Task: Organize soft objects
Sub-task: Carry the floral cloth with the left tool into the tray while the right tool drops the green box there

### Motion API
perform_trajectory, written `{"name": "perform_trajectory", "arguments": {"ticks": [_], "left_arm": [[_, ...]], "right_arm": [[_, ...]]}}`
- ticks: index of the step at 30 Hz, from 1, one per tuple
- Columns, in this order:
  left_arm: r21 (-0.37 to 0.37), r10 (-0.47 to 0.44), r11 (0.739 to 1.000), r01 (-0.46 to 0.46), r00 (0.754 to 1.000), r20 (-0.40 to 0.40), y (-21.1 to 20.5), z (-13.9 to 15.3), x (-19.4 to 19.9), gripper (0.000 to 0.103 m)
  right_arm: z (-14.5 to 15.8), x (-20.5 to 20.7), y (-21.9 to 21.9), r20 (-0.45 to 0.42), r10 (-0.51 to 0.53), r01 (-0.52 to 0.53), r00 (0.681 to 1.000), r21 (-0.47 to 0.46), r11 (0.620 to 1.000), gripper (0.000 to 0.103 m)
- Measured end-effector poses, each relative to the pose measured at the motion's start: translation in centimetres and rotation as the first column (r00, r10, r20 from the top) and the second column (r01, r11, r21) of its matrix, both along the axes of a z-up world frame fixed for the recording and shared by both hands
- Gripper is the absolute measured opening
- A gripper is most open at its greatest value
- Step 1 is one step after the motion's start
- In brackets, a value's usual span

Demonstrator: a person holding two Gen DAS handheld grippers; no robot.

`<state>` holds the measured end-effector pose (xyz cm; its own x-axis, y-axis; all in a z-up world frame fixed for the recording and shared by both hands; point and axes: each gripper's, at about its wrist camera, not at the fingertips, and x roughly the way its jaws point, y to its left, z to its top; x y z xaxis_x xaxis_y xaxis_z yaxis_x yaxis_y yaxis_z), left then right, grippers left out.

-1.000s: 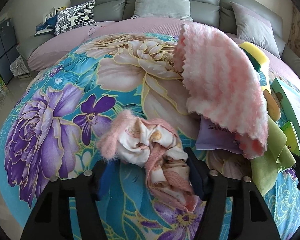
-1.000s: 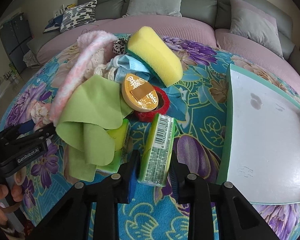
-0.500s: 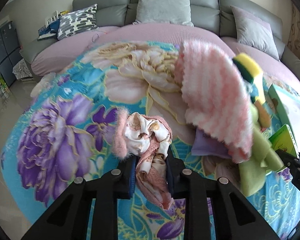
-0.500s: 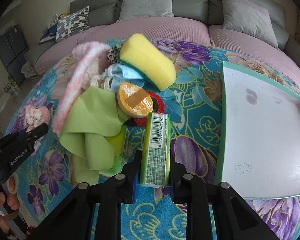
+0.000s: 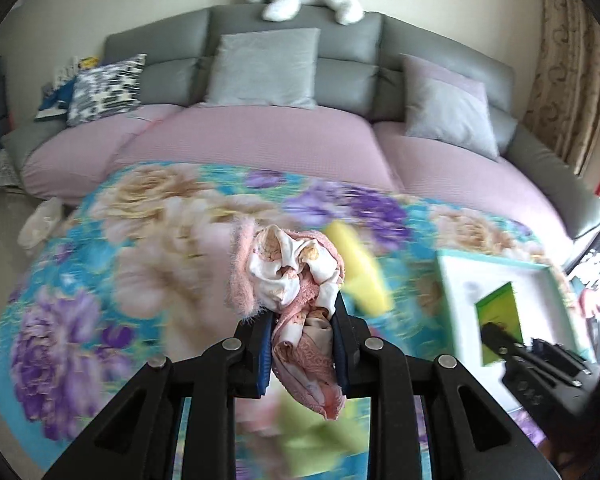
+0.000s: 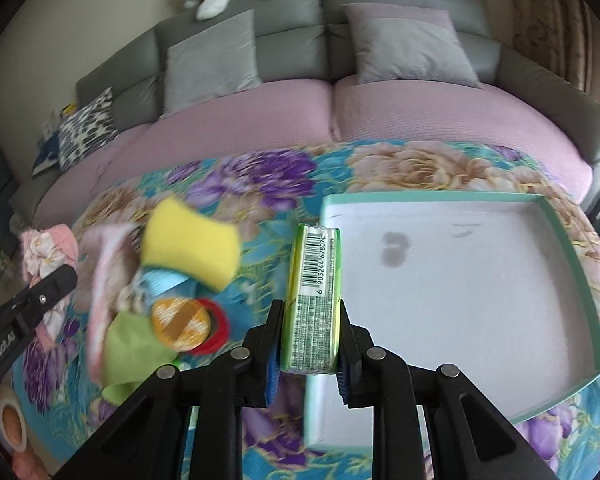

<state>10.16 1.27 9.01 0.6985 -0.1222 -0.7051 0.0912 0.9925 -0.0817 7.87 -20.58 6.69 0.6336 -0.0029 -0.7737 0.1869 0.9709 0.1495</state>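
My left gripper (image 5: 300,344) is shut on a bunched pink and floral cloth (image 5: 292,280) and holds it in the air above the floral table cover; the cloth also shows in the right wrist view (image 6: 46,252). My right gripper (image 6: 306,352) is shut on a green tissue pack (image 6: 314,300) with a barcode, held over the left edge of the white tray (image 6: 480,300) with a teal rim. The pack (image 5: 498,324) and tray (image 5: 456,300) show in the left wrist view too.
A heap lies left of the tray: a yellow sponge (image 6: 190,248), a pink striped towel (image 6: 104,280), a green cloth (image 6: 128,348), an orange round lid (image 6: 182,320) on red tape. A sofa (image 6: 340,120) with cushions stands behind. A tape roll (image 6: 10,426) is at the lower left.
Both grippers have risen and swung right. The left one closed on the floral cloth and lifted it. The right one carried the tissue pack over the tray's edge.
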Motion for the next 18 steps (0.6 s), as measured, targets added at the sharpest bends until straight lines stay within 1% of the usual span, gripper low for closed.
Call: {"name": "perform_trajectory", "arguments": {"ticks": [4, 9, 14, 18], "left_arm": [[-0.048, -0.071, 0.996, 0.070, 0.997, -0.021, -5.3, 0.2, 1.0, 0.026], [-0.056, -0.131, 0.990, 0.128, 0.991, -0.040, -10.9, -0.2, 1.6, 0.026], [-0.072, -0.174, 0.983, 0.169, 0.982, -0.077, -15.6, -1.4, 2.8, 0.026], [-0.081, -0.212, 0.975, 0.205, 0.973, -0.087, -19.1, -1.9, 3.3, 0.026]], "right_arm": [[0.2, 0.0, -3.8, 0.003, -0.087, 0.087, 0.996, -0.015, 0.996, 0.024], [-0.1, 0.2, -9.0, -0.008, -0.190, 0.189, 0.982, -0.056, 0.980, 0.024], [-0.8, -0.2, -14.2, -0.023, -0.287, 0.283, 0.958, -0.089, 0.955, 0.024], [-1.4, -0.7, -17.5, -0.031, -0.351, 0.346, 0.936, -0.118, 0.931, 0.024]]}}
